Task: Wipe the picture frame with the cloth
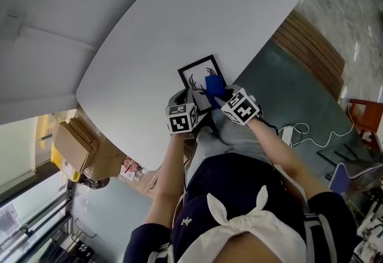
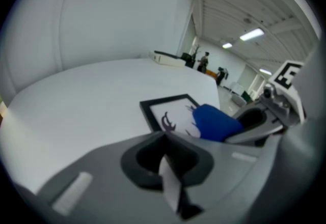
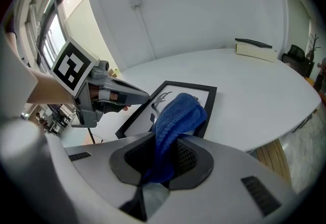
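- The right gripper [image 3: 163, 159] is squeezed tight on the blue cloth [image 3: 175, 116]. The cloth pokes out past its tips, and the end sits over the picture frame [image 3: 188, 90].
- The cloth is soft, floppy and light. I think it is best to pinch it in a bunch, like now, so a fat pad sticks out to rub with.
- The frame lies flat with the picture up, just in front of the right gripper. Its long side runs away from that gripper and leans a bit to the right.
- I think the frame is stiff and light and could slide on the smooth table [image 3: 254, 80]. The front may be glass, so rub gently.
- The left gripper [image 2: 165, 154] has its jaws together with nothing in them. It is just left of the cloth, with its tips at the frame's left side. I cannot tell if they touch.
- Far past both grippers, a flat thing like a book [image 3: 254, 47] lies by the table's far edge.
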A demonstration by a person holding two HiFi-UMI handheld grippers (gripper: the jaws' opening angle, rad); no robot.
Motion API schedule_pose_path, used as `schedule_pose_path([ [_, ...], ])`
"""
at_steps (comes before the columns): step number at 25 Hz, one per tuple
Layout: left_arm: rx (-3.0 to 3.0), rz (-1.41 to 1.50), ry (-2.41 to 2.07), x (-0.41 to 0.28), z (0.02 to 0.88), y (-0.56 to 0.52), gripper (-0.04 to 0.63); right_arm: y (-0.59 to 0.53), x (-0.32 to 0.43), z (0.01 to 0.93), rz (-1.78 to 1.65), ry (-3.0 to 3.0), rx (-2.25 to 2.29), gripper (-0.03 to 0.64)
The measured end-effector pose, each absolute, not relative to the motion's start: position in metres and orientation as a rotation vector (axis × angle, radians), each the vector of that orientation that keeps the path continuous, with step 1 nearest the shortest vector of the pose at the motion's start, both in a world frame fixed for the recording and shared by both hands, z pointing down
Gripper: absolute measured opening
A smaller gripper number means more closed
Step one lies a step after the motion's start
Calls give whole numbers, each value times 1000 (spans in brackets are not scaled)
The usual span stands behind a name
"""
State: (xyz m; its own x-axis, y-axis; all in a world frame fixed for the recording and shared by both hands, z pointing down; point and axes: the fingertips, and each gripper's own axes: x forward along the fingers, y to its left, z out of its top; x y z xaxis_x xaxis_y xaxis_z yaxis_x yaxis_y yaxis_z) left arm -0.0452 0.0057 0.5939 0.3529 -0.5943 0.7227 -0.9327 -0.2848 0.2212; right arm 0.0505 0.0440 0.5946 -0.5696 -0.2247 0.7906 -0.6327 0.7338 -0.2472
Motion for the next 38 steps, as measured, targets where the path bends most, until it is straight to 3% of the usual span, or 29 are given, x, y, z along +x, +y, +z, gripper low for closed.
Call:
schedule_pose_path([
  [38,2009,691,-1320,-46,594,6,3,37,63,594,773,-2385,833,64],
])
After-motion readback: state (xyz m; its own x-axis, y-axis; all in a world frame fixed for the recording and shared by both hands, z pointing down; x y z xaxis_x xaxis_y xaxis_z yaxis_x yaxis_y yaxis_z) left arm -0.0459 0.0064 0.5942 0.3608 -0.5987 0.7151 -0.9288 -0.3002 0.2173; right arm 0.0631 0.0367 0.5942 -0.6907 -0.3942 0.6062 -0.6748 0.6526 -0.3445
